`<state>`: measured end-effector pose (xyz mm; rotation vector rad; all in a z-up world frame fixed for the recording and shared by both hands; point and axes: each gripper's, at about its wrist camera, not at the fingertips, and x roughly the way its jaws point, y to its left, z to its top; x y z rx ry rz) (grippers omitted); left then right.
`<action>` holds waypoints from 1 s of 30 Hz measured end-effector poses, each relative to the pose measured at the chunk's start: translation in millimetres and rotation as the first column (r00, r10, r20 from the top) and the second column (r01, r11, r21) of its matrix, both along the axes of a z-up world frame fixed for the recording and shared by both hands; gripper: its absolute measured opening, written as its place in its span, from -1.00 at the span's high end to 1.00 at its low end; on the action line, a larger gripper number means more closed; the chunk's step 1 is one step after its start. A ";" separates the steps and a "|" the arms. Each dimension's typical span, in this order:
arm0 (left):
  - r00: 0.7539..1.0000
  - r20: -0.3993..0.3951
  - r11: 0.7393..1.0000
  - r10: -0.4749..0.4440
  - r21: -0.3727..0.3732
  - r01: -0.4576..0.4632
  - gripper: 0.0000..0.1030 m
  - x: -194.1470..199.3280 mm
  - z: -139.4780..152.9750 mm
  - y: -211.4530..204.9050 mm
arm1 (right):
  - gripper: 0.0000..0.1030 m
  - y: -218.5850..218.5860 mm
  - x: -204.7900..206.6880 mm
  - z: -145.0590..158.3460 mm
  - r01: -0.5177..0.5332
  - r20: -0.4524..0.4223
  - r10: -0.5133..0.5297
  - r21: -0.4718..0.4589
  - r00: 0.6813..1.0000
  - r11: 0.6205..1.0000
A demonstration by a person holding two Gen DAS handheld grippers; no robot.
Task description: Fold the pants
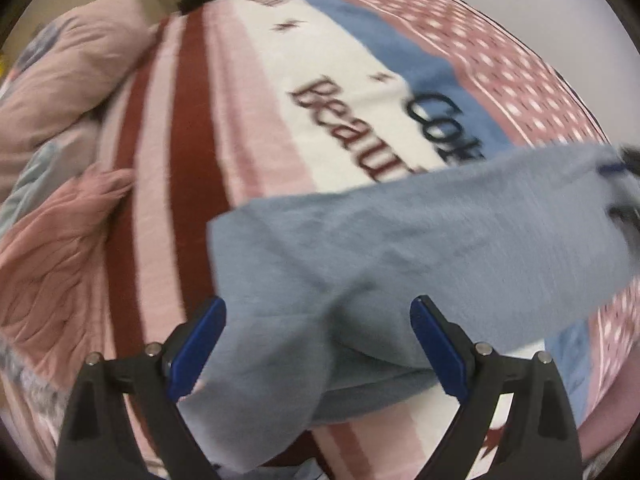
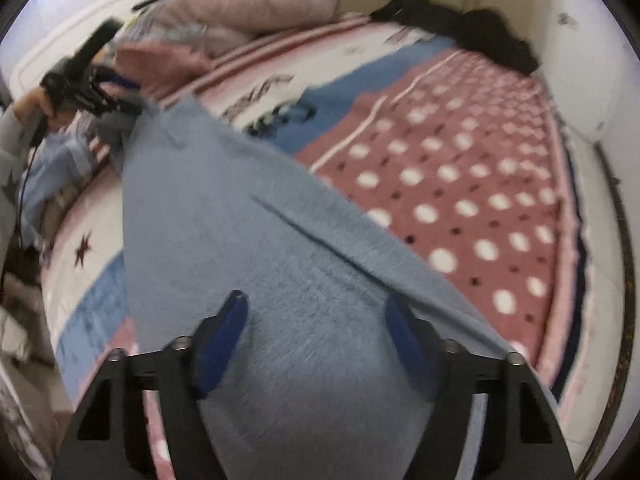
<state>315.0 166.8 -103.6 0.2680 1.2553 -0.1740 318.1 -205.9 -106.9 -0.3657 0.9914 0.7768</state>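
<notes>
Light blue-grey pants lie across a patterned blanket on a bed, stretched between the two grippers. My left gripper is open, its blue fingers on either side of one end of the cloth. My right gripper is open too, with the pants running out from between its fingers. The left gripper also shows in the right wrist view at the far end of the pants. The right gripper shows blurred at the right edge of the left wrist view.
Pink quilts are piled at the head of the bed, also seen in the right wrist view. A black garment lies in the far corner by the wall. The polka-dot part of the blanket lies beside the pants.
</notes>
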 end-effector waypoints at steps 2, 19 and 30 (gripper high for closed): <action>0.999 -0.011 0.999 -0.039 0.015 0.039 -0.78 -0.6 -8.4 -8.7 | -0.15 1.9 3.6 -11.3 -0.030 -0.014 0.030 -0.012 0.999 0.999; 0.969 0.227 0.993 0.094 0.047 -0.108 0.93 -15.6 46.1 -14.1 | -0.29 30.0 28.2 -15.1 -0.073 -0.019 0.073 -0.029 0.997 0.997; 0.968 0.234 0.990 0.090 0.081 -0.112 0.93 -24.9 49.8 -18.1 | -0.54 47.2 29.3 -27.4 -0.088 -0.017 0.087 -0.080 0.996 0.993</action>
